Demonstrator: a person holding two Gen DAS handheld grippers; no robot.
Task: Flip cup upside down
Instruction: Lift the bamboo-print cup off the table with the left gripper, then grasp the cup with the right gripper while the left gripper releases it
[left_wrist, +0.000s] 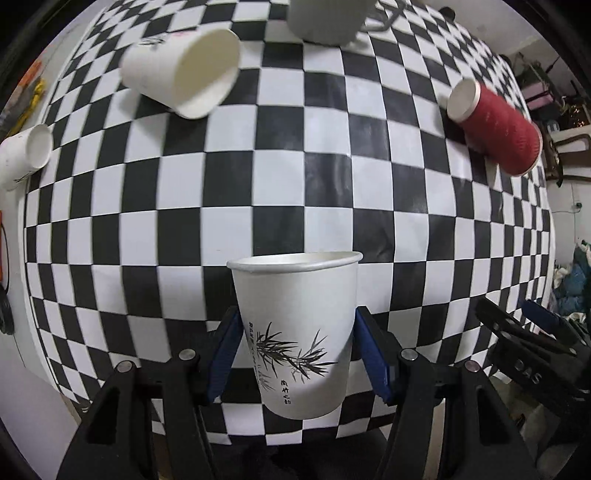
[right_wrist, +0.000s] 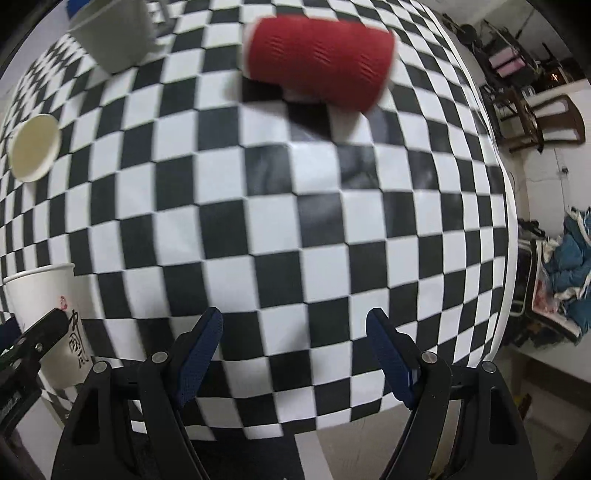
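Observation:
My left gripper (left_wrist: 297, 332) is shut on a white paper cup with a bamboo print (left_wrist: 299, 332). The cup is upright, mouth up, held above the near edge of the checkered table (left_wrist: 295, 184). The blue pads (left_wrist: 373, 354) press on both of its sides. The same cup shows at the left edge of the right wrist view (right_wrist: 48, 317). My right gripper (right_wrist: 293, 350) is open and empty over the table's near edge; it also shows in the left wrist view (left_wrist: 524, 332).
A red ribbed cup (left_wrist: 495, 125) (right_wrist: 317, 59) lies on its side at the far right. A white cup (left_wrist: 181, 74) lies on its side far left, its mouth showing in the right wrist view (right_wrist: 35, 147). A small white cup (left_wrist: 24, 155) lies at the left edge. A grey mug (left_wrist: 325, 18) (right_wrist: 114, 33) stands at the back.

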